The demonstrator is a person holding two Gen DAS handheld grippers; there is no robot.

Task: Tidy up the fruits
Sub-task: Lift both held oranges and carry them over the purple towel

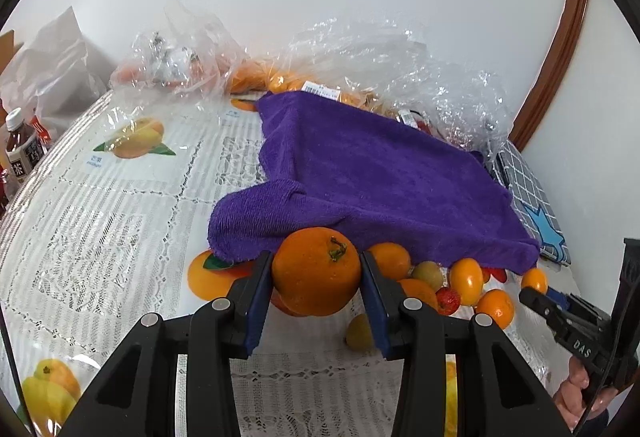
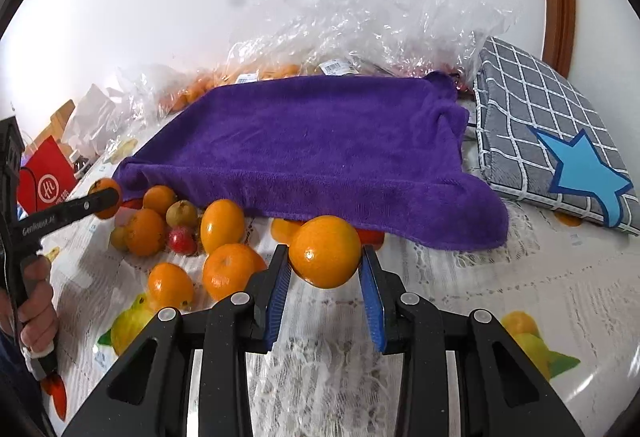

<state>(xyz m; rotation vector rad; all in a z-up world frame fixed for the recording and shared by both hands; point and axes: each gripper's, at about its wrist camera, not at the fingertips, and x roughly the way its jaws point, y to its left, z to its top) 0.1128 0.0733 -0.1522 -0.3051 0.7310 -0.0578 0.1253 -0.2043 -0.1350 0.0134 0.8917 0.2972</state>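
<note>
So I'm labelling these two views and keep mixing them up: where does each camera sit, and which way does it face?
Left wrist: sits on the left claw, looking forward and down at the orange it grips and the purple towel; the right claw and a hand show at right.
Right wrist: sits on the right claw, facing its own orange; the left claw shows at left.
Shared: towel, loose fruit pile, clear bags, checked cushion.
</note>
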